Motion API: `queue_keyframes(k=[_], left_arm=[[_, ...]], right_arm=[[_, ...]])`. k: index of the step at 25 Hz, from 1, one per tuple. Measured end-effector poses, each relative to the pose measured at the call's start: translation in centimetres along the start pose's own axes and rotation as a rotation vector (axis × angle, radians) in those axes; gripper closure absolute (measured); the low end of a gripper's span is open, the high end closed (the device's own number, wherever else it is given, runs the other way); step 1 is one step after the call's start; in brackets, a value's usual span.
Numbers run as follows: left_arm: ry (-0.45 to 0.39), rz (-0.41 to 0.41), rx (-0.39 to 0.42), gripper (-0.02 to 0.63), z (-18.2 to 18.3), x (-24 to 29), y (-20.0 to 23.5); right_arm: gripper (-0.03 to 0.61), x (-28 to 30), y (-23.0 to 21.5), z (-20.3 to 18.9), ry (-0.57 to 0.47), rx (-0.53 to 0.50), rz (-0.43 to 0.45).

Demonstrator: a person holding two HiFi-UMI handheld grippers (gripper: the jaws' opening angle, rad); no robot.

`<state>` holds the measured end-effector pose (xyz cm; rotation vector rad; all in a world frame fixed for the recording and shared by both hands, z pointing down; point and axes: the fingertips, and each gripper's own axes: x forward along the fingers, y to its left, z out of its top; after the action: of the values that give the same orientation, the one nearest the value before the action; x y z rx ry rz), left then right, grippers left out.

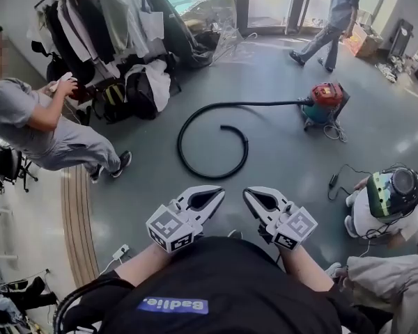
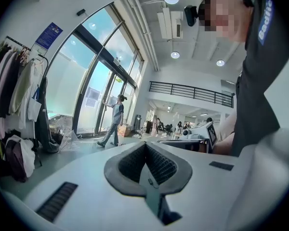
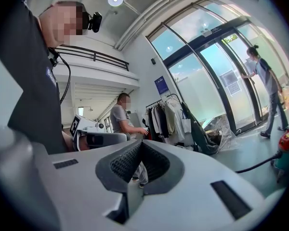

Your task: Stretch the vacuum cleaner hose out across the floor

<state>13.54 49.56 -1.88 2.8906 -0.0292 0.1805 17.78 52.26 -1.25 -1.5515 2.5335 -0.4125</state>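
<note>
Blue "Badlie." patch (image 1: 173, 305) marks the black shirt (image 1: 223, 284); left tool (image 1: 219, 191) and right tool (image 1: 247, 193) clenched empty.

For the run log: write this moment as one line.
stage: before grasp | left tongs: shut, empty | right tongs: shut, empty | hose: curled on floor, untouched | vacuum cleaner: at hose's far end

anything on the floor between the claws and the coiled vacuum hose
Nothing visible. In the head view only bare grey floor lies between the left claw, the right claw and the near loop of the vacuum hose. Both claws are shut and empty.
</note>
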Motion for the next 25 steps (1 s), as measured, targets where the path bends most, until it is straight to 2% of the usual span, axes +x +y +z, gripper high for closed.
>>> queue_keyframes(k=[4,8,15,25], left_arm=[[0.009,0.017,0.011,0.605,-0.2,1.3,-0.8],[0.003,0.041,0.007,0.604,0.1,0.8,1.8],[-0.018,0.021,-0.038,0.605,0.4,0.3,8.5],[-0.041,-0.037,-0.050,0.604,3.1,-0.6,22.7]], right_arm=[[0.577,-0.8,-1.2,0.0,0.013,0.004,0.034],[0.577,1.6,-1.9,-0.2,0.031,0.008,0.050],[0.577,7.8,-3.0,-0.3,0.075,0.008,0.048],[0.577,20.3,-7.7,0.8,0.126,0.002,-0.016]])
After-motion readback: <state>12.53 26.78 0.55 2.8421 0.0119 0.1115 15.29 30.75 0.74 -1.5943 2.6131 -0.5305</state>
